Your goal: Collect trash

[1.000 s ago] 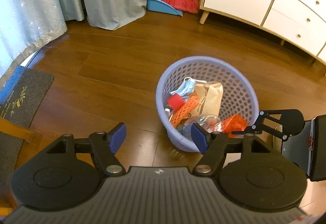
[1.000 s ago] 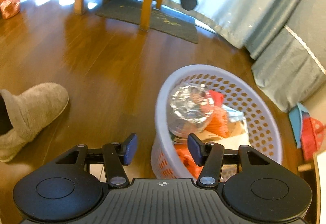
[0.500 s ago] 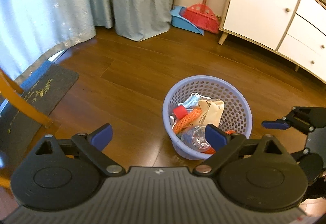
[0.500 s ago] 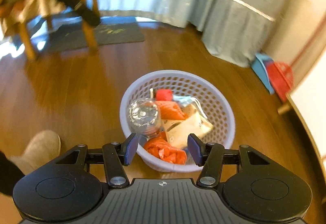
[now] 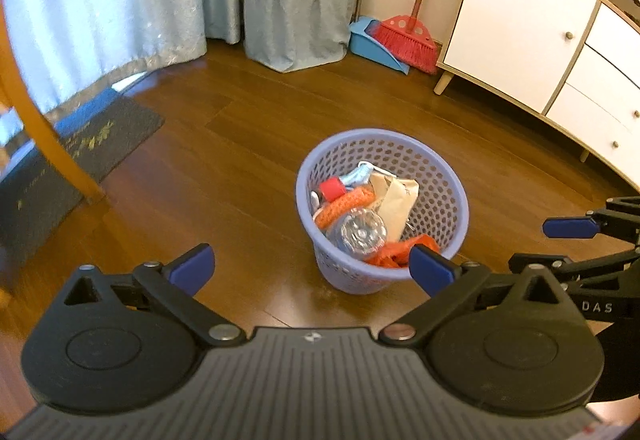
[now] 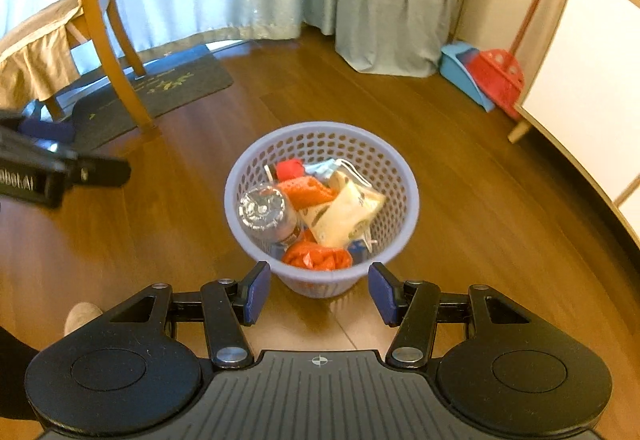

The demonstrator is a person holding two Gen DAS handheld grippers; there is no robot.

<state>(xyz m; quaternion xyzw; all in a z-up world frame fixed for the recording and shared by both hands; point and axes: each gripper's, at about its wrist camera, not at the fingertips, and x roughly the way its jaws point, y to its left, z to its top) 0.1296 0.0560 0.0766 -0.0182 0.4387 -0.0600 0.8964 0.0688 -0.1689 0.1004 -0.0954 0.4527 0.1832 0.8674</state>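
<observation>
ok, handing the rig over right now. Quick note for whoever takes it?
Left gripper: open, empty, raised above the floor short of the basket.
Right gripper: open, empty, also raised, just short of the basket.
Lavender mesh basket stands upright on the wood floor. Inside: crushed clear plastic bottle, orange plastic bag, beige paper packet, orange foam net, blue face mask, red cap.
Done: all trash in view is in the basket.
Left: no loose trash shows on the visible floor; check the areas out of view.

Bare floor around basket; chair leg leftward.
</observation>
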